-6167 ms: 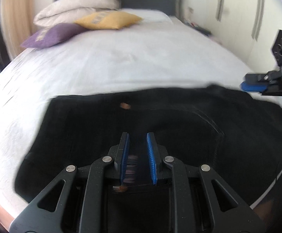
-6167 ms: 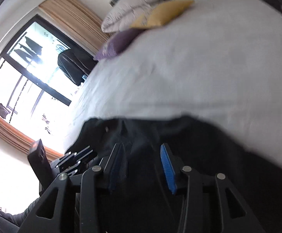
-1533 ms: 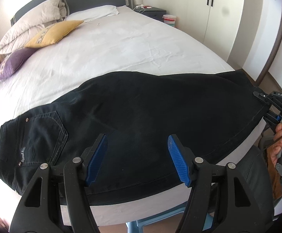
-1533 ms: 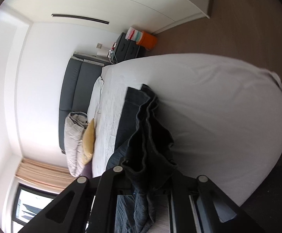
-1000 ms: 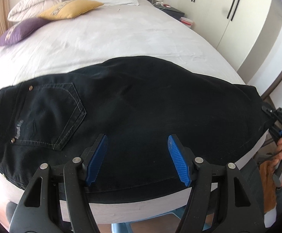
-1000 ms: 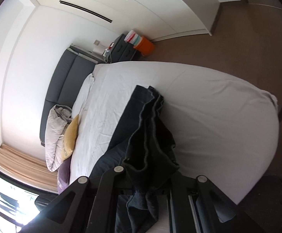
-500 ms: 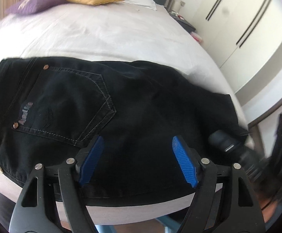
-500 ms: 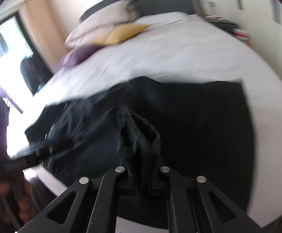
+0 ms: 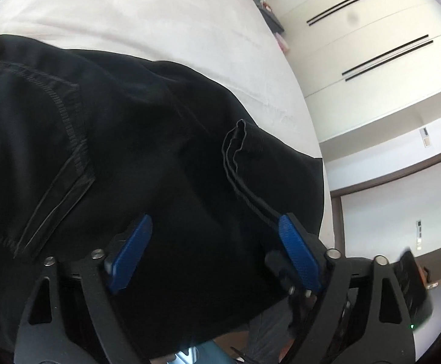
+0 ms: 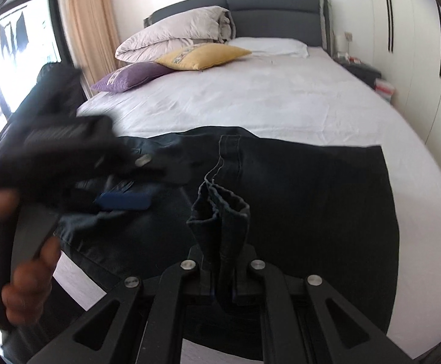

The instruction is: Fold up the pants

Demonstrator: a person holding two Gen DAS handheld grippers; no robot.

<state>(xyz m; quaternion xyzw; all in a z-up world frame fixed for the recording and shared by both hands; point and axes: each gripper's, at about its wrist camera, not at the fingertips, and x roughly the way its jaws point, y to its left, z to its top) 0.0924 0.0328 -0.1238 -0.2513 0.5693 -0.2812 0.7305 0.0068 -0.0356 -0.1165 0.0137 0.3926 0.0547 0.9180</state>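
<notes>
The black pants (image 10: 317, 194) lie flat across the near end of the bed (image 10: 266, 103), their long axis running left to right along the near edge. The part with the stitched back pocket (image 9: 29, 163) lies to the left, and the folded-over leg makes a straight vertical edge on the right, where white sheet shows beyond it. The right gripper (image 10: 222, 282) is closed tight on a bunched, layered hem of the pants, which stands up out of the jaws in a puckered ridge above the flat cloth, pointing toward the far end of the bed. The left gripper (image 9: 213, 248) hovers over the pants with its blue pads (image 9: 129, 251) spread wide and nothing between them. In the right wrist view it appears blurred at the left, held by the left hand (image 10: 28, 285), close above the pocket end of the pants. In the left wrist view the same gathered hem runs as a doubled seam line toward the right pad. At the far end of the bed a purple pillow (image 10: 129, 75), a yellow pillow (image 10: 202, 56), a rolled pale duvet (image 10: 178, 35) and a white pillow (image 10: 269, 47) sit against the dark headboard (image 10: 269, 12). White wardrobe doors (image 9: 372, 45) stand to the right of the bed.
</notes>
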